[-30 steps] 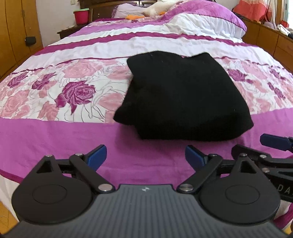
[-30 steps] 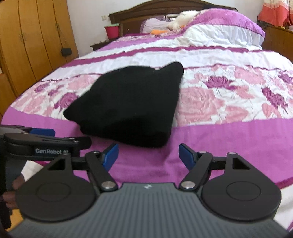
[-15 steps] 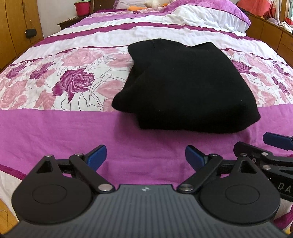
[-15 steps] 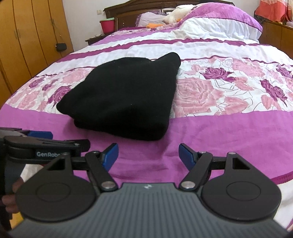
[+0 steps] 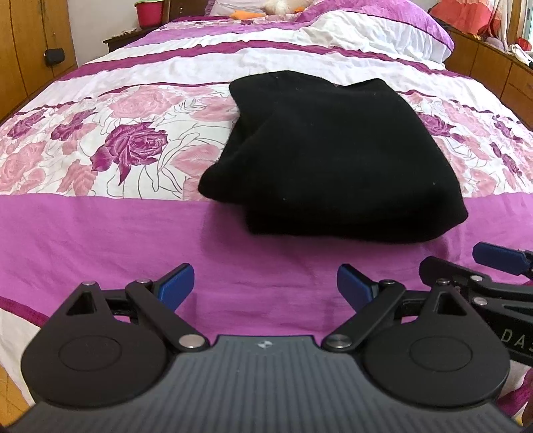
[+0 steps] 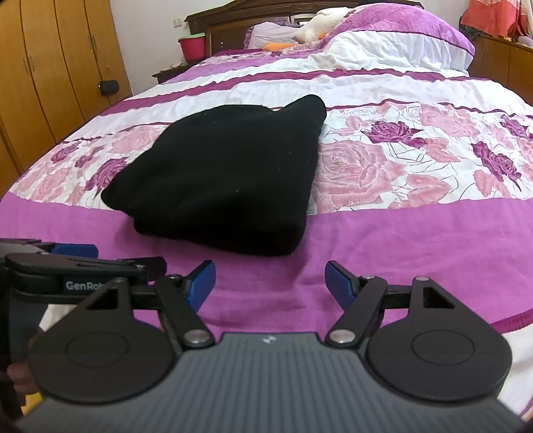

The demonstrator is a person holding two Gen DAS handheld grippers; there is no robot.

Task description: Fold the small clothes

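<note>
A black knitted garment (image 5: 333,156) lies folded in a thick rectangle on the bed; it also shows in the right wrist view (image 6: 223,176). My left gripper (image 5: 265,286) is open and empty, above the plain purple band of the bedspread, short of the garment's near edge. My right gripper (image 6: 269,279) is open and empty, also just short of the near edge. Each gripper shows at the side of the other's view: the right one (image 5: 493,266) and the left one (image 6: 76,266).
The bed has a purple, white and rose-print bedspread (image 5: 100,160). Pillows and a soft toy (image 6: 319,26) lie at the headboard. A wooden wardrobe (image 6: 50,66) stands left, a nightstand with a red bucket (image 6: 193,46) beyond, wooden cabinets (image 5: 493,63) right.
Both grippers have moved forward toward the garment, which looks larger and nearer now. Both have stayed open. The garment has not moved.
</note>
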